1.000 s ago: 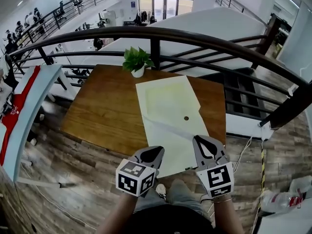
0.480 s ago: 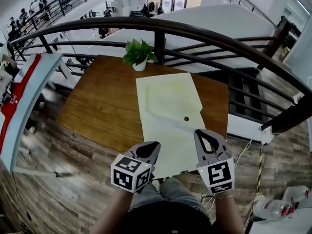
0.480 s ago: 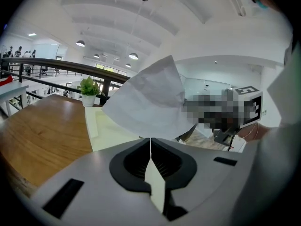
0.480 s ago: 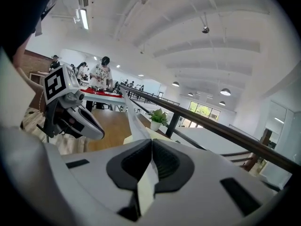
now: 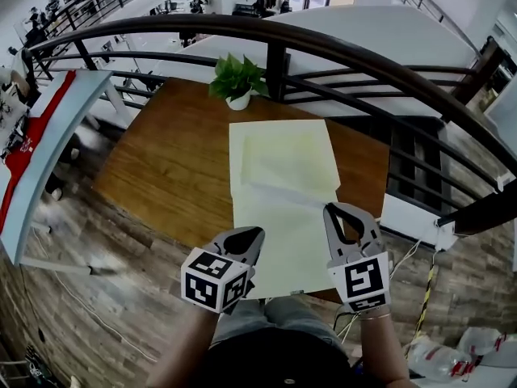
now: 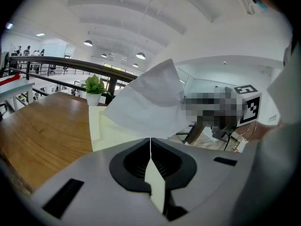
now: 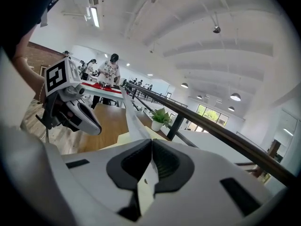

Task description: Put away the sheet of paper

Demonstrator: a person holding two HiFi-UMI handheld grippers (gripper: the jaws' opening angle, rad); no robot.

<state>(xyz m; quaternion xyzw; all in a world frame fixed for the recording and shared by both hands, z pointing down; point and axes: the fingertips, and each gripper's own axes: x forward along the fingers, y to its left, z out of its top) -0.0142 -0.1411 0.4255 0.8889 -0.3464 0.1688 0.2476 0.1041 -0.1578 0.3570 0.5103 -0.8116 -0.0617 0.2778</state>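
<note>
A large pale yellow sheet of paper lies lengthwise on the brown wooden table, with a fold line across its middle. Its near end is lifted off the table's front edge. My left gripper is shut on the sheet's near left part. In the left gripper view the paper rises from between the closed jaws of the left gripper. My right gripper is shut on the near right edge. In the right gripper view the sheet runs edge-on out of the right gripper.
A small potted plant stands at the table's far edge, just beyond the sheet. A dark curved railing runs behind the table. A white table with a red cloth stands to the left. Wooden floor surrounds the table.
The diagonal flap with the dark dot has flattened into a straighter fold across the sheet, and the dot is out of sight. Both grippers stay shut on the near end.
</note>
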